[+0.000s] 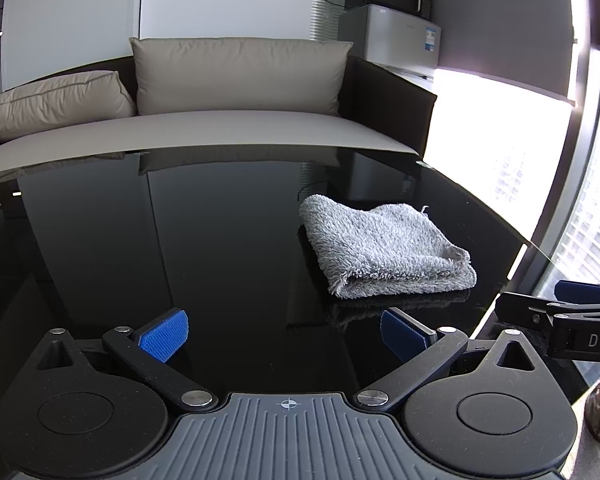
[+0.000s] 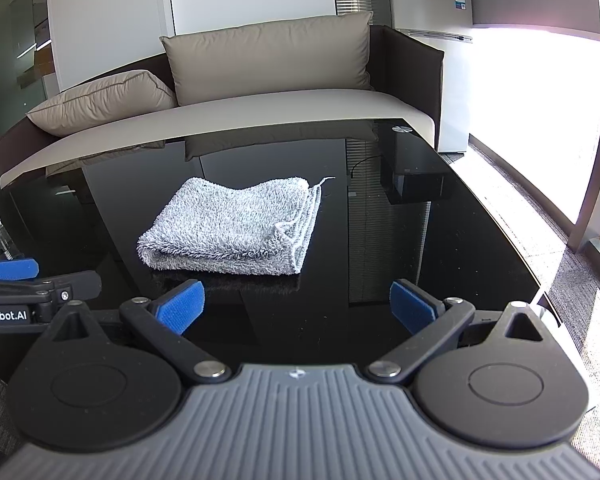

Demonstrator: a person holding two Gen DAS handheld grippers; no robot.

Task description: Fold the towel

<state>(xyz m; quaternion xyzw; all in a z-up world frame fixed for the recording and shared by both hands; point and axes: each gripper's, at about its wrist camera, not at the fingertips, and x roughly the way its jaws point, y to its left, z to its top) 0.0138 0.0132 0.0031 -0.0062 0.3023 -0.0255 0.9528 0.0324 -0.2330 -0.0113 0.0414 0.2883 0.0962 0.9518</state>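
The grey fluffy terry towel (image 1: pixel 384 248) (image 2: pixel 236 226) lies folded into a compact rectangle on the glossy black glass table (image 1: pixel 180 220) (image 2: pixel 440 248), with a loose thread at its far right corner. The left gripper (image 1: pixel 286 338) is spread wide and empty, just short of the towel, which lies ahead and to its right. The right gripper (image 2: pixel 296 306) is likewise released and empty, with the towel ahead and slightly left. Neither gripper touches the towel. A beige cushioned sofa (image 2: pixel 268 60) stands beyond the table.
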